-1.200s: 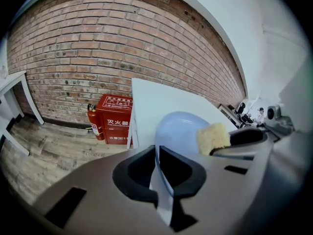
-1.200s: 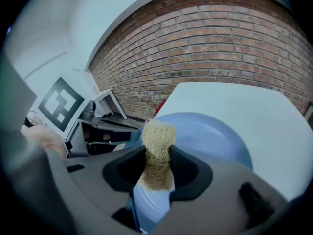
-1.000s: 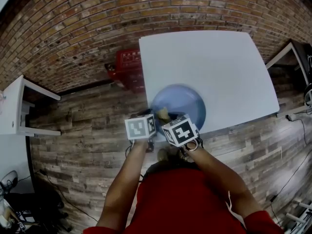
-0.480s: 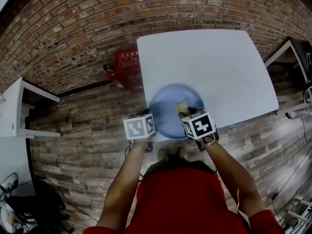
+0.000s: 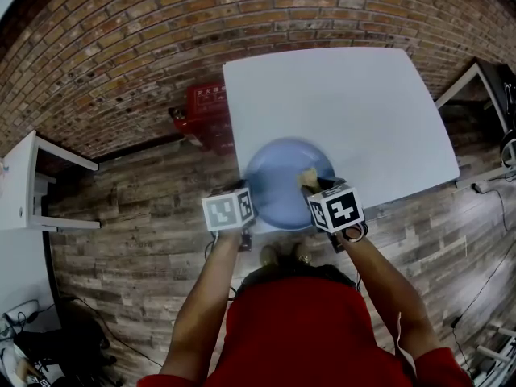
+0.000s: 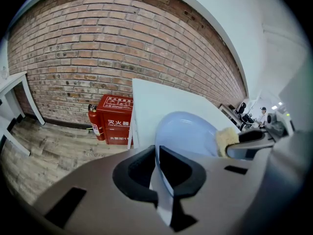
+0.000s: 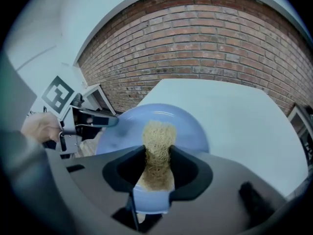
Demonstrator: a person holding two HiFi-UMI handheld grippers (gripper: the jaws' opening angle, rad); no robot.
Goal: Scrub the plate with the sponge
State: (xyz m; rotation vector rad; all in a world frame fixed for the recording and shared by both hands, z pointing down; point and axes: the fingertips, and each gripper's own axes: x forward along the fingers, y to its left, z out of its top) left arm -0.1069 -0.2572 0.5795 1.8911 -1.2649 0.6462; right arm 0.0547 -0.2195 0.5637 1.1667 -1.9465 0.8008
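Brick wall (image 5: 161,22) behind, plank floor (image 5: 121,216) below, and a white bench (image 5: 347,111) with the blue plate (image 5: 278,184) sitting at its near edge, close to the left corner. The left hand-held gripper (image 6: 157,173) has its jaws drawn narrow, pinching the plate's rim on the near-left side to steady it. The right hand-held gripper (image 7: 157,170) is clamped on the tan sponge (image 7: 157,141), whose free end pokes out over the right part of the plate and looks to be against its face. This reads as mid-scrub, I'd say. The next stroke calls for dragging the sponge back across the blue surface, with pressure but not enough to twist the plate out of the left pinch. Off to the side, a red fire-extinguisher box (image 5: 208,107) stands on the floor by the wall, just beside the bench and well out of the way. The only thing to steer around is the left jaws on the rim.
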